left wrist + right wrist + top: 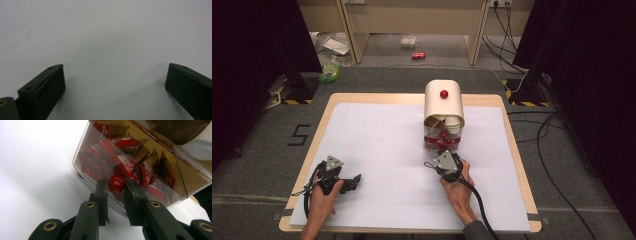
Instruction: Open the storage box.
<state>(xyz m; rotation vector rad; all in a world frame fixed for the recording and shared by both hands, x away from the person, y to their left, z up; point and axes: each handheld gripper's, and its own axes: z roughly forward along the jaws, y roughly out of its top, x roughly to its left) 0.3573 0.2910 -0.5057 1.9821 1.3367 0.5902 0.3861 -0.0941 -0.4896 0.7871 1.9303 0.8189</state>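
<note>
We set the right hand-held gripper point(115, 185) at the clear drawer point(130, 167) of the cream box point(444, 102), jaws narrowed around its red knob point(116, 183), apparently to pull it; the left hand-held gripper point(113, 82), jaws apart and empty, rests on the surface point(382, 145) well left of the box.

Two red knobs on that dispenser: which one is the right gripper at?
The lower red knob on the clear drawer front, between the right gripper jaws; the other red knob sits up on the cream top.
</note>
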